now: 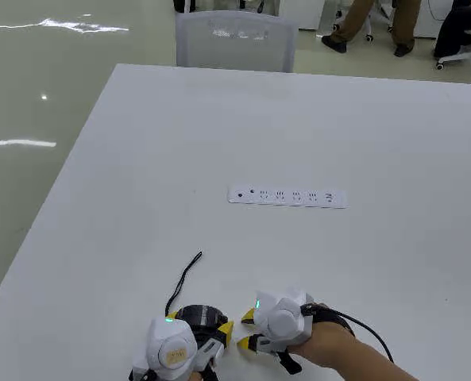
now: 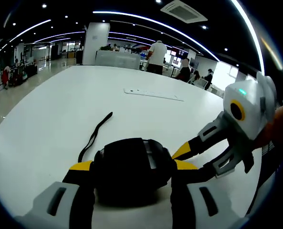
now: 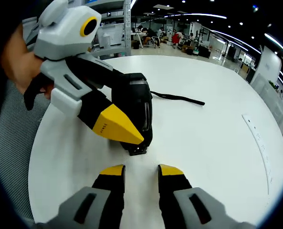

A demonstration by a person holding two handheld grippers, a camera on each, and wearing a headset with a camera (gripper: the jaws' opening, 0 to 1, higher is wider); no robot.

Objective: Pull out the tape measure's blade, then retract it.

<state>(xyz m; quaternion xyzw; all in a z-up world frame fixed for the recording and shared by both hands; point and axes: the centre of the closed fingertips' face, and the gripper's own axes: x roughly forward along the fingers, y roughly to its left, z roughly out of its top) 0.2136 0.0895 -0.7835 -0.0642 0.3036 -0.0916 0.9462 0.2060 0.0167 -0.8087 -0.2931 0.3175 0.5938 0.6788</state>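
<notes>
My left gripper is shut on a black tape measure at the near edge of the white table. In the left gripper view its yellow-tipped jaws clasp the case from both sides. The black wrist strap trails away across the table. My right gripper is just right of the case, pointing at it. Its jaws stand open with nothing between them, a short way from the case's front lower corner. No blade shows outside the case.
A white power strip lies mid-table, beyond the grippers. A grey chair stands at the far edge. The table's left edge drops to a shiny floor. Seated people are at the far right.
</notes>
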